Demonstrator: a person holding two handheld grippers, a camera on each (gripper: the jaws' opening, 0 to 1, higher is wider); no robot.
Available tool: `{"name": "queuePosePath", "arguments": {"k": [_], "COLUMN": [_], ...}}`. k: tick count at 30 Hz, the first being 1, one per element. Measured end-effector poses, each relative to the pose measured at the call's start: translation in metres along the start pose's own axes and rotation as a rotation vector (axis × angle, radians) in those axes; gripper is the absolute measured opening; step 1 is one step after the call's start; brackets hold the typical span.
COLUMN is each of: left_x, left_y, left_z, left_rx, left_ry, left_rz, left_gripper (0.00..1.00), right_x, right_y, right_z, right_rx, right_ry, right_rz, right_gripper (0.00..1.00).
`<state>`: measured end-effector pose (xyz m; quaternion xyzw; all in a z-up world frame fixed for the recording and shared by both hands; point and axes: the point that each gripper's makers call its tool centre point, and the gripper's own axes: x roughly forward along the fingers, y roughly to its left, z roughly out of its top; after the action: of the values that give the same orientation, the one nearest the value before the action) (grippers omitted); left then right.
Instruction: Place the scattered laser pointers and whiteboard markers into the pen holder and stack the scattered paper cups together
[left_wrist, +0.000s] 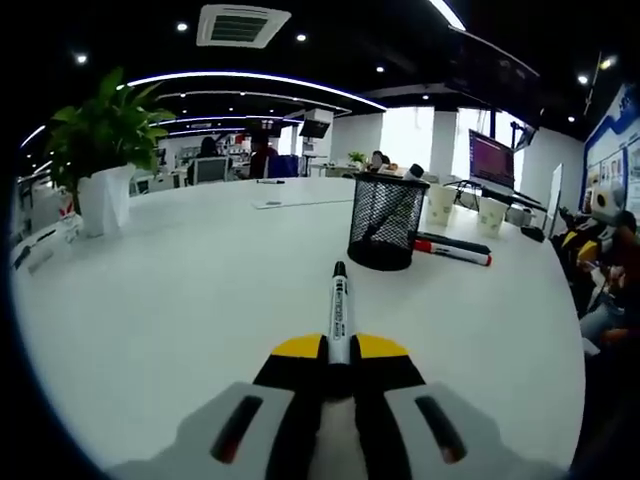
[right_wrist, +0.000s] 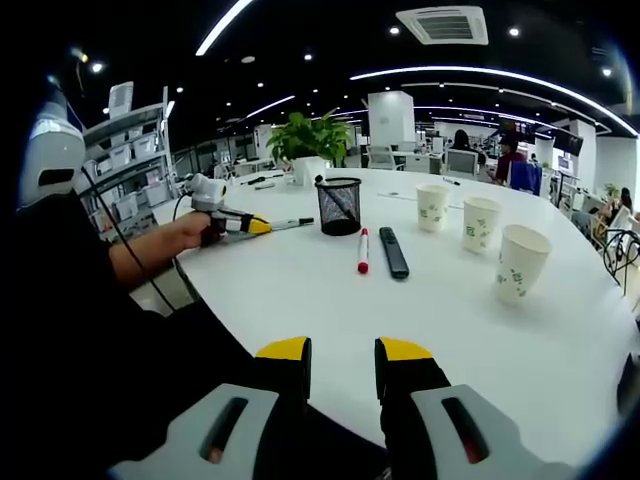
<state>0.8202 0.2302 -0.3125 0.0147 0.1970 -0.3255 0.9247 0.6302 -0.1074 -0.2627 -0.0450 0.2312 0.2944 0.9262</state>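
Left gripper (left_wrist: 340, 352): yellow-tipped fingers pinched a white whiteboard marker with a black cap (left_wrist: 339, 312), cap pointing forward toward the holder, held above the desk. In the right gripper view the same gripper (right_wrist: 262, 225) was held by a person's hand (right_wrist: 190, 231) at the desk's left edge, marker (right_wrist: 291, 223) sticking out toward the holder.

Right gripper (right_wrist: 342, 365): fingers spread apart, nothing between them, hovering at the near edge of the desk.

Pen holder: black wire-mesh cylindrical cup (left_wrist: 386, 223) (right_wrist: 339, 205), upright on the round white desk (left_wrist: 180, 300) (right_wrist: 450, 330); one dark pen-like item stood inside it.

Loose items: a red-capped white marker (right_wrist: 362, 250) and a black slim laser pointer (right_wrist: 393, 252) lay side by side on the desk, just beside the holder; seen also in the left gripper view (left_wrist: 453, 251) (left_wrist: 455, 241).

Paper cups: three white cups with green print (right_wrist: 432, 207) (right_wrist: 481, 223) (right_wrist: 522, 263), upright, apart from one another in a row on the right side of the desk.

Other: green potted plant in a white pot (left_wrist: 104, 160) (right_wrist: 309, 145) at the far edge of the desk.
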Motion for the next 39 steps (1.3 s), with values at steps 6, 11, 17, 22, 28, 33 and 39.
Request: {"name": "queuePosePath", "arguments": {"k": [6,11,17,22,28,33,39], "left_x": [-0.001,-0.002,-0.004,-0.007,-0.011,-0.013,-0.015], "left_y": [0.0,-0.003,-0.004,-0.008,-0.008,-0.009,-0.012], "left_z": [0.001,0.001,0.001,0.003,0.006,0.009,0.012], "left_rx": [-0.027,-0.028,-0.044,-0.052,-0.046,-0.038,-0.023], "left_ry": [-0.004,0.001,0.0,-0.009,-0.015,-0.022,-0.019], "left_rz": [-0.018,-0.023,-0.029,-0.042,-0.04,-0.042,-0.048], "left_gripper": [0.12,0.12,0.12,0.12,0.12,0.12,0.12], "right_x": [0.0,-0.002,-0.003,-0.001,0.0,0.001,0.001], "right_y": [0.0,-0.001,-0.001,0.002,0.003,0.003,0.003], "right_z": [-0.001,0.0,0.003,0.006,0.013,0.014,0.015], "right_rx": [0.001,0.0,-0.007,-0.016,-0.031,-0.036,-0.037], "right_ry": [0.001,-0.002,-0.005,-0.003,-0.004,0.0,0.002], "right_rz": [0.002,-0.002,-0.003,0.005,0.009,0.01,0.013], "right_gripper": [0.28,0.28,0.28,0.28,0.28,0.28,0.28]}}
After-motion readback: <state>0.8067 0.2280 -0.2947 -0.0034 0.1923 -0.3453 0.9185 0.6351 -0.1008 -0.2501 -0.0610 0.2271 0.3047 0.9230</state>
